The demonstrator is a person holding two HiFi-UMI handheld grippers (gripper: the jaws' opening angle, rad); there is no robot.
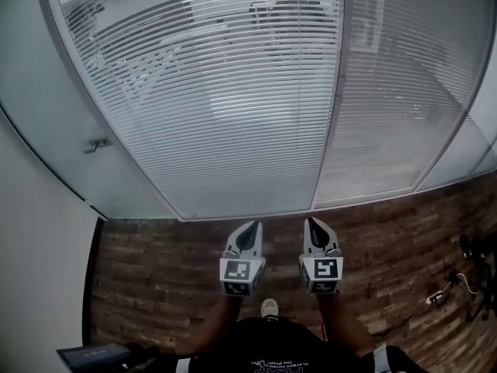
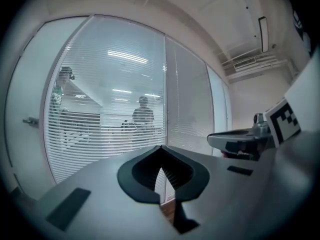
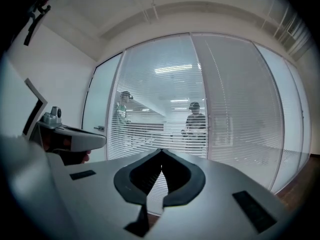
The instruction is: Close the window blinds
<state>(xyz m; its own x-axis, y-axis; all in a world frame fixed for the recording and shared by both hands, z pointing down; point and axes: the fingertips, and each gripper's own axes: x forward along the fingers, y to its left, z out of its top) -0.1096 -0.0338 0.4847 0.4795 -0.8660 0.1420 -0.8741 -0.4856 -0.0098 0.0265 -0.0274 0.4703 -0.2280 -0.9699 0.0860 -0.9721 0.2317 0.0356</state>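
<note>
While both claws pointed at the glass wall, I logged the blinds (image 1: 217, 92) straight ahead, beyond the tips and well apart from either one. Nothing touched them.

Left claw (image 1: 248, 235): jaws pressed together, nothing between. Right claw (image 1: 315, 233): the same, tips met, empty. The two sat side by side above the wooden floor (image 1: 155, 270).

Slats ran crosswise, left to right, in two panels split by an upright mullion (image 1: 335, 92). I judged them tilted open, since a person (image 3: 196, 121) on the far side showed plainly through the gaps. The task looked not yet begun.

Relation that mattered: the wide panel lay ahead of the left claw. The mullion lay ahead and slightly right of the right claw, which made that claw the nearer one to it. The narrow panel (image 1: 396, 107) sat further right again. A frosted door (image 1: 46, 130) with its handle (image 1: 97, 144) stood off to the left, on the left claw's side.

I could not make out a wand, cord or knob in any view. My guess was a control near the mullion, its long axis upright, which would favour the right claw. Its jaws would need to spread first.
</note>
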